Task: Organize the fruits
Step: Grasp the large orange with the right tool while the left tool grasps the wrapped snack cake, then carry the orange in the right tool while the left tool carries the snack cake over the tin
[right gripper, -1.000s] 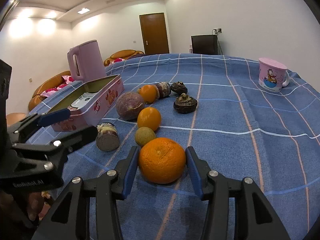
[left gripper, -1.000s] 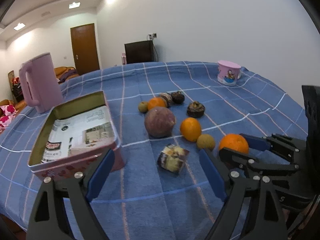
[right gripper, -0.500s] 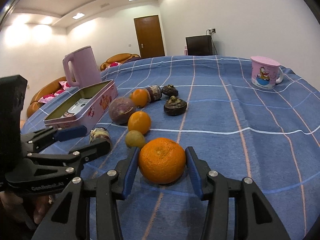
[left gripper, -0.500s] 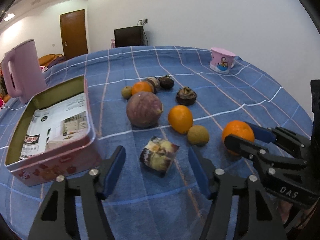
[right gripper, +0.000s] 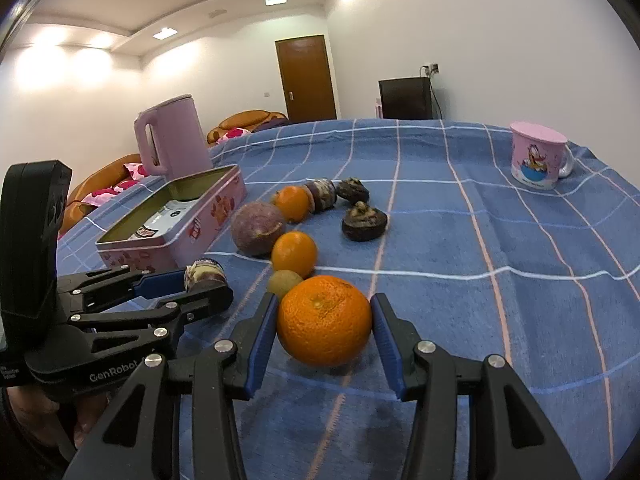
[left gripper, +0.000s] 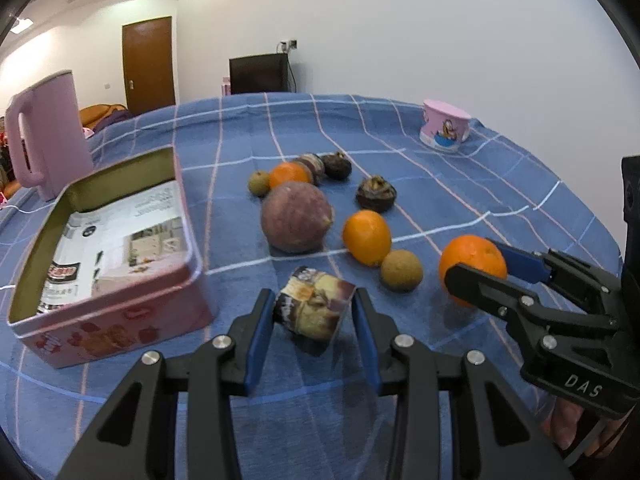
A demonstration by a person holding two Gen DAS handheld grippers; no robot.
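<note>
A cut purple root piece point(left gripper: 316, 312) with a yellowish face lies on the blue checked cloth, just right of the open pink tin point(left gripper: 112, 320). My left gripper point(left gripper: 313, 296) straddles it, its jaws closing, and both blue pads touch the piece's sides. The right wrist view shows the same grip from the side, left gripper point(right gripper: 204, 286) around the piece point(right gripper: 204, 272). My right gripper point(right gripper: 325, 302) is shut on a large orange point(right gripper: 324, 320) that rests on the cloth. In the left wrist view that orange point(left gripper: 468, 260) sits between the right gripper point(left gripper: 476, 260) fingers.
Beyond lie a big purple fruit point(left gripper: 296, 216), a small orange point(left gripper: 366, 236), a brownish round fruit point(left gripper: 401, 270) and several dark fruits point(left gripper: 376, 194). A pink kettle point(left gripper: 44, 148) stands behind the tin. A pink mug point(left gripper: 444, 126) is far right.
The left gripper's jaws have narrowed from wide apart until they touch the root piece, and it has come closer to it. The right gripper and its orange have not moved.
</note>
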